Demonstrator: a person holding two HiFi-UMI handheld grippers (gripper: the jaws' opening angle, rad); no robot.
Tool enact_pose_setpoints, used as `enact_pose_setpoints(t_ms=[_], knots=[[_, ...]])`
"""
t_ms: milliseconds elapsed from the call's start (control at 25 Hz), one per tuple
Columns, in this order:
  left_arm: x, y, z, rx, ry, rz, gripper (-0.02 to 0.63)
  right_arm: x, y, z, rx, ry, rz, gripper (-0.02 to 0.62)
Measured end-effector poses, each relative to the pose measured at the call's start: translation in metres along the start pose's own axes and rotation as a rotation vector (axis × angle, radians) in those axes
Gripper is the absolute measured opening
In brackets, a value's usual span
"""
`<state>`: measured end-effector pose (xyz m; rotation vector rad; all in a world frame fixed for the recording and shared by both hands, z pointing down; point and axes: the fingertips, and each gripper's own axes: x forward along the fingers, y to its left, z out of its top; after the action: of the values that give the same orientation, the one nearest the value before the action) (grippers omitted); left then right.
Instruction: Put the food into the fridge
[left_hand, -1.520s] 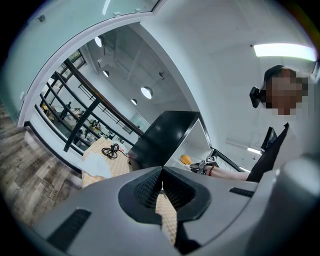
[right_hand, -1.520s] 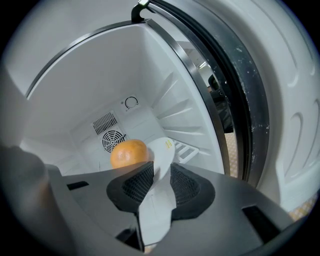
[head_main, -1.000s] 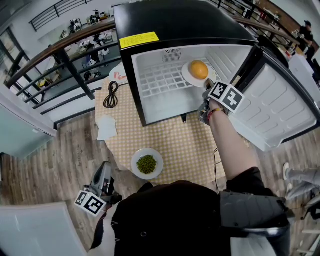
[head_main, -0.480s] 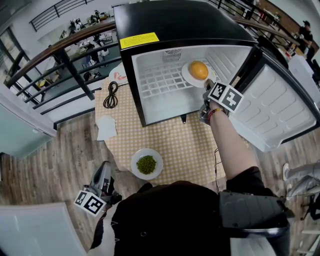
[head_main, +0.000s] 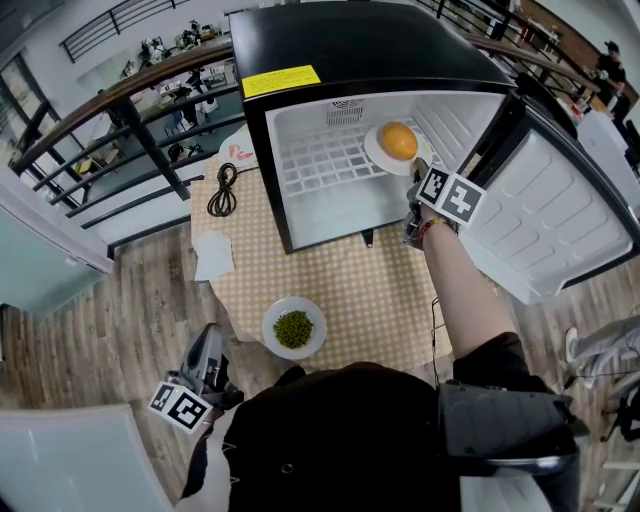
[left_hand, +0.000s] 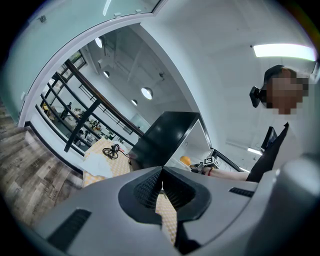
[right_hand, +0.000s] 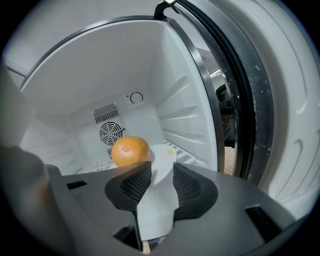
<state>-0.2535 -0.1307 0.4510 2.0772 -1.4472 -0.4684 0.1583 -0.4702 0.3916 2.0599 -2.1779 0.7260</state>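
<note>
In the head view, the black fridge stands open at the top centre of the frame, its door swung out to the right. An orange sits on a white plate inside the fridge, at the upper right of the white interior, over the wire shelf. The right gripper reaches in from the fridge's front edge. In the right gripper view, its claw pinches the near rim of the plate between the two pads, with the orange just beyond the left pad and a round fan grille on the back wall behind it. The left gripper hangs low at the lower left of the head view, over the wooden floor and well apart from the fridge. In the left gripper view, its claw is pressed together with nothing in it. A bowl of green peas rests on the checked tablecloth in front of the fridge, and a coiled black cable lies to the fridge's left.
</note>
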Motion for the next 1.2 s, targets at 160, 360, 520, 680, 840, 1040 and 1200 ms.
enact_pose_setpoints(t_ms=[160,360,520,680,840,1040,1200], knots=[[-0.001,0.000,-0.001,-0.001,0.000,-0.001,0.014,-0.001,0.001,0.001,-0.034,-0.005,-0.005,0.130],[-0.002,-0.001,0.000,0.002,0.001,-0.001,0.014,-0.001,0.003,0.002,-0.127,-0.009,-0.006,0.132],[-0.001,-0.002,0.000,0.003,0.005,-0.001,0.014,-0.001,0.004,0.003,-0.159,-0.010,-0.003,0.132],[-0.003,-0.003,0.000,0.002,0.007,0.001,0.014,-0.001,0.005,0.004,-0.192,-0.012,-0.002,0.132],[-0.005,-0.002,0.000,0.002,0.009,0.008,0.014,-0.002,0.005,0.005,-0.203,-0.022,0.000,0.132],[-0.006,-0.001,0.001,0.005,0.008,0.009,0.014,-0.006,0.005,0.009,-0.202,-0.043,-0.002,0.129],[-0.002,-0.003,0.001,0.008,0.015,-0.002,0.014,-0.011,0.004,0.012,-0.187,-0.050,0.002,0.129]])
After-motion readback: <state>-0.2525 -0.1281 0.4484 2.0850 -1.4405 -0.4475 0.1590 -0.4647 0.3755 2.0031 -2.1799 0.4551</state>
